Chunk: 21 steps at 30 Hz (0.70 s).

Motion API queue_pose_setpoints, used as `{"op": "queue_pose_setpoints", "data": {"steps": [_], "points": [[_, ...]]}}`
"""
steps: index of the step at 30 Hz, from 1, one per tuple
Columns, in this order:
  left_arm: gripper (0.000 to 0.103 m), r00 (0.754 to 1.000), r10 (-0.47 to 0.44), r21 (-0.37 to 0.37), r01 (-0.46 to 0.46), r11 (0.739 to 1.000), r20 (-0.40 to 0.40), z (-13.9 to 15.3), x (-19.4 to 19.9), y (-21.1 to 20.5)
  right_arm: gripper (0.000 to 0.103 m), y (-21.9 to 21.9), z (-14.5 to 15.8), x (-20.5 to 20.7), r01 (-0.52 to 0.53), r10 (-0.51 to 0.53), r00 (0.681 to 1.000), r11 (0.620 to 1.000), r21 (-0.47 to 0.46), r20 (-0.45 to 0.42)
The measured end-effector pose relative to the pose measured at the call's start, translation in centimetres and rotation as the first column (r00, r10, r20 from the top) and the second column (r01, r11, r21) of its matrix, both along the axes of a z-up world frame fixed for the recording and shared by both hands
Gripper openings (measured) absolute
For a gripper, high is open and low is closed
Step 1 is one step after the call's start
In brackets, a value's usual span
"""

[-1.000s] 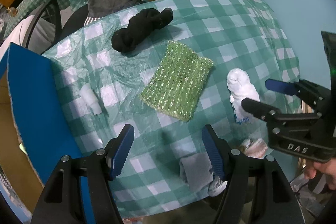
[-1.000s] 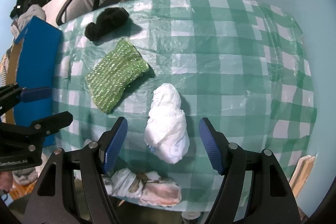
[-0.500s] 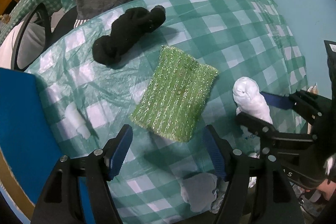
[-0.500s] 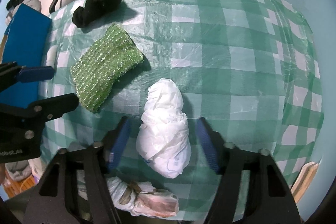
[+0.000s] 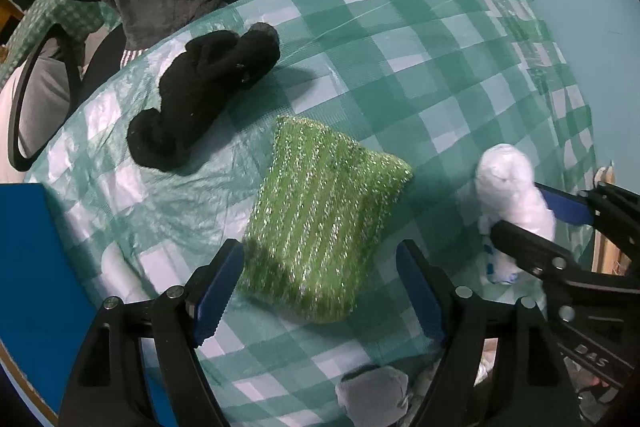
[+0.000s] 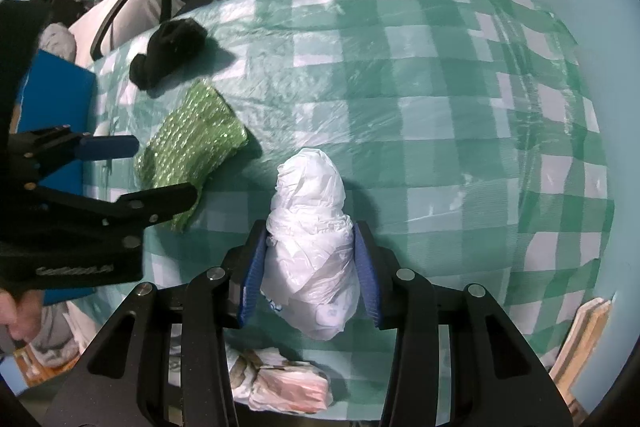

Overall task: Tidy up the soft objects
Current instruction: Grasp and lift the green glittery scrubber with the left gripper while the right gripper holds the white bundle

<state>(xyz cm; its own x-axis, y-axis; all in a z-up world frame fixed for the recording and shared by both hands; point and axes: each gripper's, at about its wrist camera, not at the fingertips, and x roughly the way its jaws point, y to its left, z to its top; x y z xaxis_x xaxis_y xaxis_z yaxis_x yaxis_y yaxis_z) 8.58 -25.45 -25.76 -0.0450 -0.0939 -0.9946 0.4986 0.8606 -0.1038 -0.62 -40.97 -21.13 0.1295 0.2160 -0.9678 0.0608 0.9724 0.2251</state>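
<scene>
At frame centre, the right gripper [image 6: 310,273] clamps the white plastic bundle [image 6: 310,251]; the left gripper [image 5: 320,291] gapes over the green cloth [image 5: 320,215].

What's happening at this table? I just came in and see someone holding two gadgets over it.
A person is sorting soft things on the checked table with two handheld tools. The right claw has closed on the white plastic bundle, its blue pads pressed against both sides. The left claw hangs open over the near edge of the green sparkly cloth, not gripping it. The black sock bundle lies untouched farther back.
</scene>
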Motion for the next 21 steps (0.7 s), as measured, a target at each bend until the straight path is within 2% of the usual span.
{"op": "queue_pose_setpoints", "data": {"steps": [11,17,20,21], "points": [[0.078,1.0,-0.006,0.041,0.005,0.999,0.025,-1.5,0.5,-0.5,0.042,0.3,0.4,1.1,0.029,-0.029,1.0,1.0,0.01,0.001],[0.06,0.997,-0.031,0.071,0.025,0.997,0.078,-1.3,0.1,-0.4,0.042,0.4,0.5,1.1,0.036,-0.036,0.999,0.999,0.017,-0.001],[0.043,0.996,-0.022,0.065,0.017,0.998,0.087,-0.8,0.0,-0.1,0.042,0.5,0.5,1.1,0.04,-0.04,0.999,0.999,0.018,-0.001],[0.033,0.996,-0.02,0.064,0.014,0.998,0.087,-0.7,0.1,0.0,0.042,0.5,0.5,1.1,0.04,-0.04,0.999,0.999,0.018,-0.001]]}}
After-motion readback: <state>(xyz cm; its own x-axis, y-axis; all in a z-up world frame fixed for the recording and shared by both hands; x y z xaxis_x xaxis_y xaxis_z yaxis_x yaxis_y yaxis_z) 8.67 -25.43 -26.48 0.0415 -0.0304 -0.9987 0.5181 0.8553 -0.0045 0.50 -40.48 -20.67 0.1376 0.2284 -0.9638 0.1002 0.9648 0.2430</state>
